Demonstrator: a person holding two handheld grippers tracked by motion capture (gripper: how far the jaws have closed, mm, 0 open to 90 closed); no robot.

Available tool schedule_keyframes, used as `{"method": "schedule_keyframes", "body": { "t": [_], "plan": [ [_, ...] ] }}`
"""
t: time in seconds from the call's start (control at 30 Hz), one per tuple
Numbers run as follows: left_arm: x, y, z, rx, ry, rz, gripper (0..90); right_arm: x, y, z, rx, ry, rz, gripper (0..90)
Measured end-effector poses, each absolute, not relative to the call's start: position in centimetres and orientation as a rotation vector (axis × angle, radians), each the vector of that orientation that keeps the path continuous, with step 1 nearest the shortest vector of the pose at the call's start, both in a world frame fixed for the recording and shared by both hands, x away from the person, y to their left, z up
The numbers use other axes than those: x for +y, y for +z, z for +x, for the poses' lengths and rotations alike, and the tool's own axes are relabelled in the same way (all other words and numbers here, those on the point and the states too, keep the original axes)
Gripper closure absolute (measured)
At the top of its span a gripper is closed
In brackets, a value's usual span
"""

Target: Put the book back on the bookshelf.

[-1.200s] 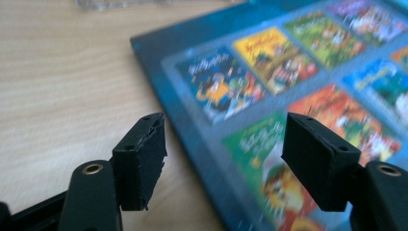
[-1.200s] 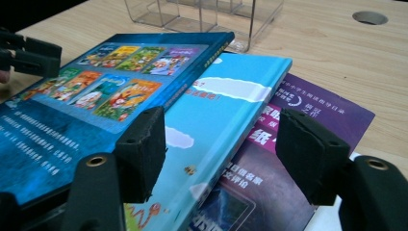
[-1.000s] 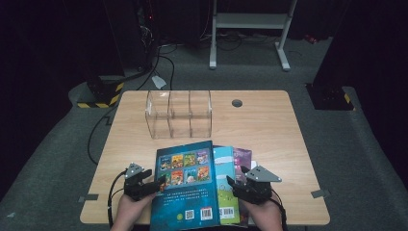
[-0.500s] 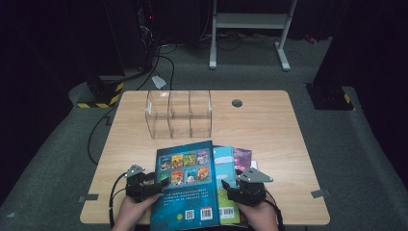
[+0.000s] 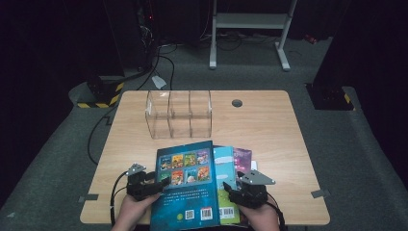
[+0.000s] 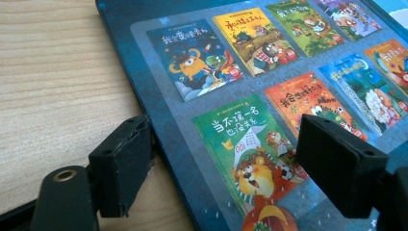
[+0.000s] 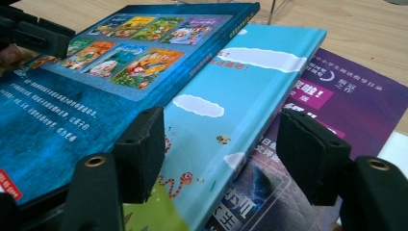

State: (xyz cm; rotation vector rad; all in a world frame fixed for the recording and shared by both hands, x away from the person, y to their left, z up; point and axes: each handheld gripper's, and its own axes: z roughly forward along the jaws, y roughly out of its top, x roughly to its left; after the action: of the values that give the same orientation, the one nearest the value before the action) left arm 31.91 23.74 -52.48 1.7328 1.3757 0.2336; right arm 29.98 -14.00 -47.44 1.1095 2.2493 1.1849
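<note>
My left gripper (image 6: 226,168) stands wide, straddling the left edge of the dark blue book (image 5: 185,187), which tops the stack at the table's (image 5: 269,125) near edge. My right gripper (image 7: 226,159), also wide, straddles the light blue book (image 7: 231,120) beneath, apparently to separate them.

The high view is looking forward and down from above the person's side, taking in the whole wooden table (image 5: 269,125), with the dark blue book (image 5: 186,185) lying at the near edge.

The left gripper view is sitting low and very close at that book's left edge (image 6: 144,110), facing across its cover of small pictures (image 6: 250,72).

The right gripper view is sitting low and close at the book's right side, facing along the light blue book (image 7: 240,91) beside it. Both gripper views are sharing the dark blue book (image 7: 96,72) with the high view.
</note>
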Motion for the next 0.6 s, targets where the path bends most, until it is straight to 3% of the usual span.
{"method": "schedule_keyframes", "body": {
  "t": [0.6],
  "plan": [
    [23.12,-52.18,32.25,1.360,0.230,1.733,29.1,-13.28,-47.61,29.31,2.269,1.178,1.106,30.9]
  ]
}}
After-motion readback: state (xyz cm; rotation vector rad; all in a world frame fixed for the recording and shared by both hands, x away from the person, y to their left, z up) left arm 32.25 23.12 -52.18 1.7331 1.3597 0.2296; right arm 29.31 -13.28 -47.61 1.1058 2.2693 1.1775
